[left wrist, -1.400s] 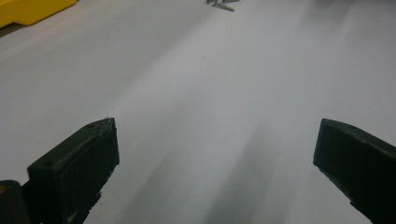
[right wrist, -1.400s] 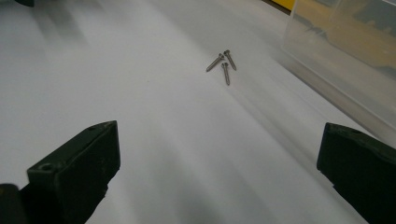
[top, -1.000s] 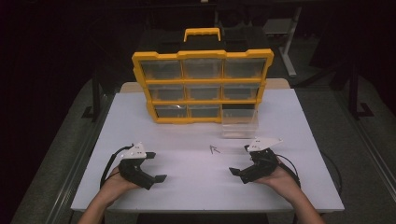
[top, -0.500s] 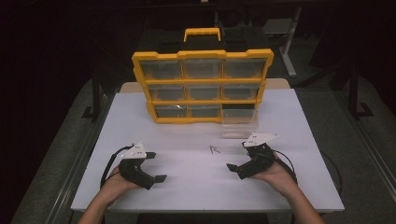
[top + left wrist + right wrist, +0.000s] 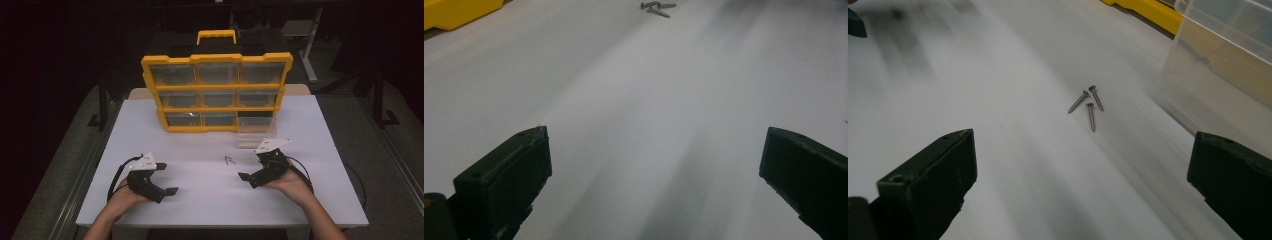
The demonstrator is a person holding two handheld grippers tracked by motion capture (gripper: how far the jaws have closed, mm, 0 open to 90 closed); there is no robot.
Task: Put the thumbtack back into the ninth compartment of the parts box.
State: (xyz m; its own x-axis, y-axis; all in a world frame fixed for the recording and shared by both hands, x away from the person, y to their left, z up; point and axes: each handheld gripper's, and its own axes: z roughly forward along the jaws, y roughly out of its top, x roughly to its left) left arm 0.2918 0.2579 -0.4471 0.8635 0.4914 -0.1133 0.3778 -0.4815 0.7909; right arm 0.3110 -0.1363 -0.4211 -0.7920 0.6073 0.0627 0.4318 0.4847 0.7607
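grey screws [image 5: 1088,104] lie ahead of right claw [image 5: 1083,185].

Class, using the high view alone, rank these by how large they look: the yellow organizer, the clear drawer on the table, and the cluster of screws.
1. Yellow organizer, by far the largest.
2. Clear drawer.
3. Cluster of screws, the smallest.

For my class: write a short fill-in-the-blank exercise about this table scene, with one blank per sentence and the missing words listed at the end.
1. The number of loose screws lying on the white table is ___.
2. The organizer with clear drawers has a frame coloured ___.
3. One clear drawer has been pulled out and stands on the table in front of the organizer's ___ row.
4. The jaws of the left gripper and the right gripper both stand ___.

Missing words: three; yellow; bottom; open
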